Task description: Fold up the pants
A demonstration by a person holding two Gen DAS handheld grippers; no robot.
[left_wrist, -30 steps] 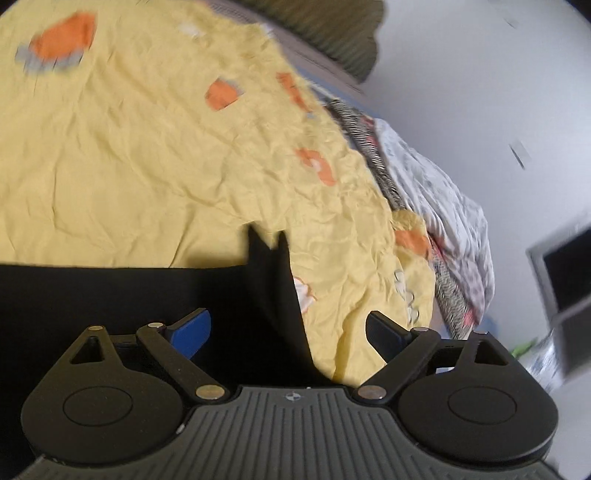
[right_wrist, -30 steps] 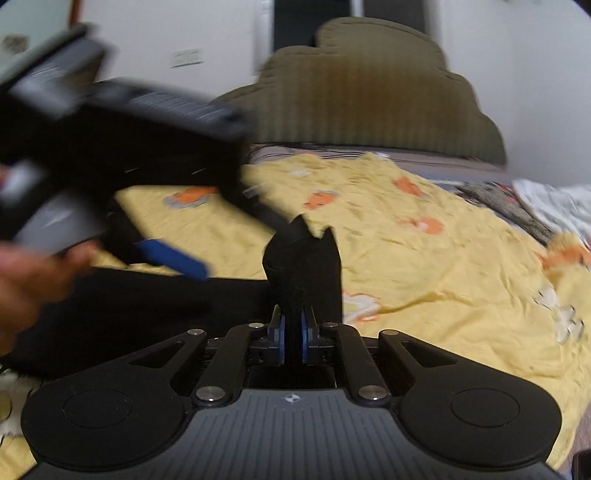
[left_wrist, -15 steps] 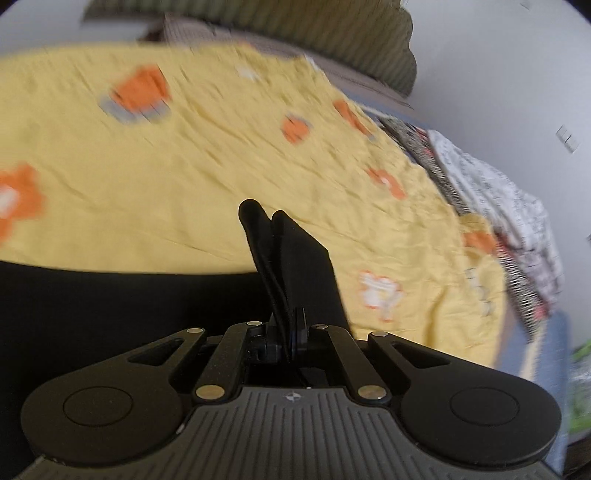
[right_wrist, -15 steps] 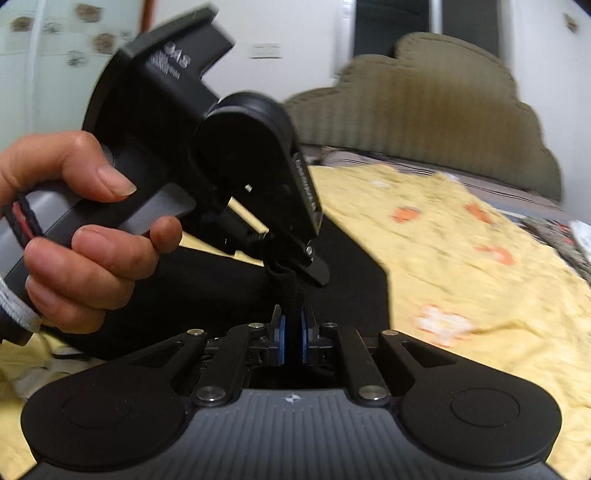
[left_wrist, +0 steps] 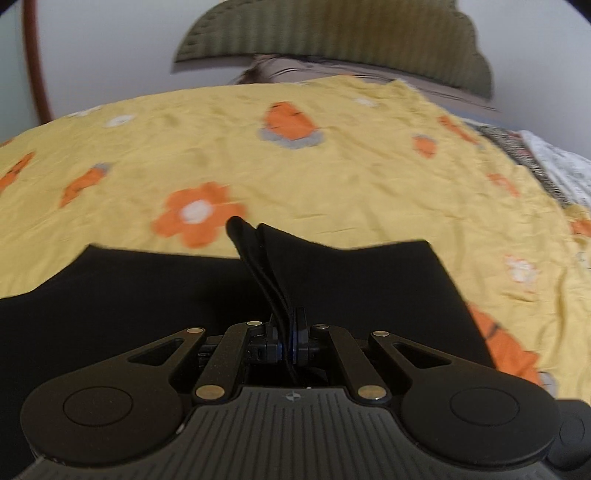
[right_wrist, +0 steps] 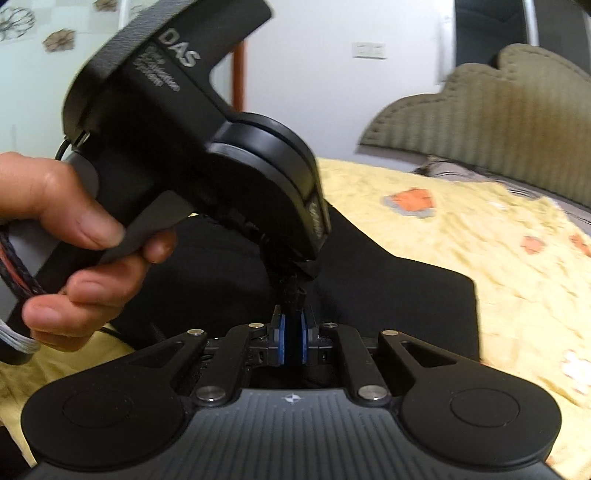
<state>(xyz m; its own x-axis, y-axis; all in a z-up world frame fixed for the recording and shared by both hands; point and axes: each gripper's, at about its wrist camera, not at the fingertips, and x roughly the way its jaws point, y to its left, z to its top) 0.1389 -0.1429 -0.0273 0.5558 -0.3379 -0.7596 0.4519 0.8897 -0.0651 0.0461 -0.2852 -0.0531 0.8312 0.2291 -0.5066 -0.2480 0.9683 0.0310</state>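
Black pants (left_wrist: pixel 155 295) flat on yellow sheet (left_wrist: pixel 332 177) | left gripper (left_wrist: pixel 287 338) pinching hem | right gripper (right_wrist: pixel 291 341) clamping fabric

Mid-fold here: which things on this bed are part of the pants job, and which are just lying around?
Part of the job:
- black pants
- left claw, shut on a pants edge
- right claw, shut on the pants too

Just lying about:
- yellow flowered sheet under the pants
- patterned bedding at the far right
- olive headboard
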